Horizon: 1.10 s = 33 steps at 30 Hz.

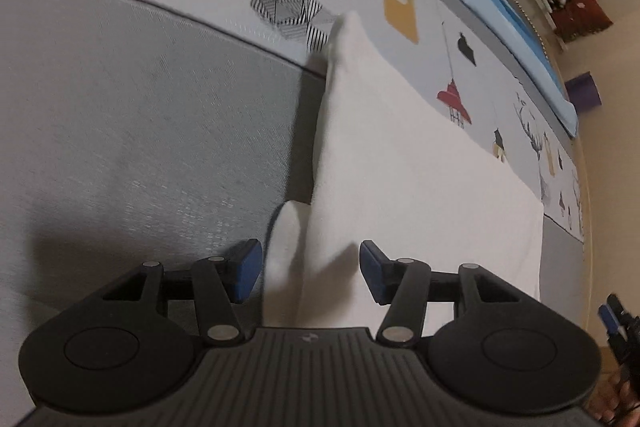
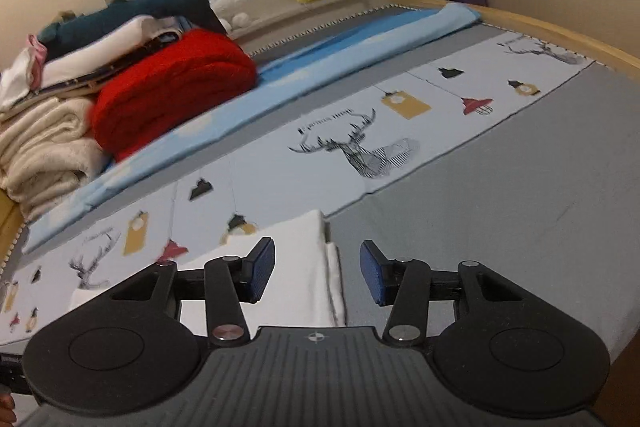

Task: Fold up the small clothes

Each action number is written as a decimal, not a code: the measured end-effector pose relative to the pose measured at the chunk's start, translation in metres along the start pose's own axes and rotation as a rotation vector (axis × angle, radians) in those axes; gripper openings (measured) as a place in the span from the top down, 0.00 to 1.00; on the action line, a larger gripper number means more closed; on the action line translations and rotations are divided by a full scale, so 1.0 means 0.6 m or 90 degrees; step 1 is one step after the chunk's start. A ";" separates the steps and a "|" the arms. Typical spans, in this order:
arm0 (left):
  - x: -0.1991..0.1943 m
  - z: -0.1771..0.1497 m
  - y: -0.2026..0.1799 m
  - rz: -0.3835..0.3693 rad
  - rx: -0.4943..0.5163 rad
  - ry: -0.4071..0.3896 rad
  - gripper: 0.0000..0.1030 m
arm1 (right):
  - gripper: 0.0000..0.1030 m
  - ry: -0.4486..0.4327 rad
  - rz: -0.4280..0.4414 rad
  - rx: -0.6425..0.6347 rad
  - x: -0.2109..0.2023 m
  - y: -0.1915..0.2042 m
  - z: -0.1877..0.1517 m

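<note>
We've got the white garment [image 1: 400, 163] lying on the grey mattress [image 1: 120, 115], its far edge over the printed deer sheet [image 1: 288, 3]; it looks partly folded w/ layers stacked at one edge. Left gripper [image 1: 311, 271]: jaws released, straddling a raised fold of the cloth, nothing pinched. Right gripper [image 2: 317, 270]: jaws also released, hovering over the layered edge of the same garment [image 2: 304, 267].

Risks as we see them:
- If we close the left jaws now, we prob. catch only the top ply, so the fold opens when lifted.
- Right jaws sit over several layers; grabbing all at once could drag the whole stack across the mattress and skew the edges.
- Cloth is soft and limp, so uneven lift btw the two sides means a crooked crease.
- Both views are blurred, so edge alignment is hard to judge.
</note>
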State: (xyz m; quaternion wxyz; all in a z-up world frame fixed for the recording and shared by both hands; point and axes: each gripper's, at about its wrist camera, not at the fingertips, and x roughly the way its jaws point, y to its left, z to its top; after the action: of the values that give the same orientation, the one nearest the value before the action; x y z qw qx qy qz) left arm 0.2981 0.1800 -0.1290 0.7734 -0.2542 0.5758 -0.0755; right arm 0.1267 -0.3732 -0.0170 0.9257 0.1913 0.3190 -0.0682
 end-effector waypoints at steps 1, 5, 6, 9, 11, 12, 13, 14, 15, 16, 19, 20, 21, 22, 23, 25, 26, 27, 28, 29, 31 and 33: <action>0.007 0.002 0.000 0.000 -0.001 0.005 0.43 | 0.52 0.007 -0.005 -0.007 0.005 0.001 0.000; 0.028 0.002 -0.023 -0.002 0.027 0.007 0.43 | 0.52 0.022 -0.014 -0.007 0.019 -0.005 0.002; 0.031 0.002 -0.029 0.003 0.040 0.006 0.45 | 0.52 0.023 -0.016 -0.002 0.021 -0.008 0.002; 0.035 -0.007 -0.046 0.010 0.080 0.009 0.77 | 0.52 0.022 -0.020 0.002 0.020 -0.008 -0.002; 0.031 -0.011 -0.055 0.016 0.113 0.001 0.82 | 0.52 0.021 -0.020 0.001 0.017 -0.005 -0.004; 0.027 -0.012 -0.057 0.014 0.121 -0.003 0.83 | 0.52 0.021 -0.021 0.001 0.018 -0.003 -0.004; 0.020 -0.013 -0.055 0.009 0.119 -0.009 0.84 | 0.52 0.021 -0.020 -0.001 0.020 0.005 -0.005; 0.011 -0.013 -0.050 0.003 0.112 -0.017 0.85 | 0.52 0.021 -0.020 -0.001 0.020 0.005 -0.005; 0.000 -0.013 -0.047 0.004 0.109 -0.031 0.85 | 0.52 0.021 -0.019 -0.002 0.023 0.009 -0.005; -0.011 -0.013 -0.045 0.021 0.118 -0.047 0.86 | 0.52 0.022 -0.017 -0.004 0.025 0.014 -0.006; -0.040 -0.020 -0.033 0.166 0.163 -0.077 0.90 | 0.52 0.023 -0.012 -0.010 0.030 0.033 -0.010; -0.052 -0.021 -0.021 0.208 0.160 -0.084 0.90 | 0.52 0.023 -0.009 -0.012 0.032 0.040 -0.012; -0.067 -0.021 -0.007 0.247 0.154 -0.096 0.90 | 0.52 0.025 -0.003 -0.018 0.036 0.055 -0.015; -0.082 -0.022 0.005 0.279 0.152 -0.107 0.90 | 0.52 0.025 -0.003 -0.018 0.036 0.055 -0.015; -0.096 -0.025 0.016 0.307 0.155 -0.117 0.90 | 0.52 0.025 0.001 -0.021 0.037 0.062 -0.017; -0.113 -0.030 0.034 0.335 0.163 -0.123 0.90 | 0.52 0.029 0.009 -0.028 0.042 0.077 -0.021; -0.116 -0.032 0.042 0.334 0.163 -0.121 0.90 | 0.52 0.032 0.013 -0.033 0.044 0.084 -0.024; -0.121 -0.033 0.050 0.318 0.156 -0.122 0.91 | 0.52 0.033 0.017 -0.037 0.047 0.090 -0.024; -0.126 -0.032 0.054 0.298 0.146 -0.129 0.91 | 0.52 0.034 0.020 -0.043 0.049 0.097 -0.026; -0.133 -0.032 0.057 0.276 0.134 -0.140 0.91 | 0.52 0.035 0.023 -0.047 0.050 0.103 -0.026; -0.148 -0.029 0.060 0.221 0.103 -0.165 0.91 | 0.52 0.036 0.028 -0.054 0.055 0.113 -0.027; -0.163 -0.024 0.056 0.138 0.067 -0.183 0.91 | 0.52 0.038 0.031 -0.054 0.059 0.119 -0.027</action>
State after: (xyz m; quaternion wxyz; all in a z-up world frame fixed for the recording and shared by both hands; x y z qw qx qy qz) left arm 0.2471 0.2447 -0.0650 0.8634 -0.1579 0.4789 0.0153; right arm 0.1629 -0.3015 -0.0286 0.9244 0.1618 0.3444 -0.0262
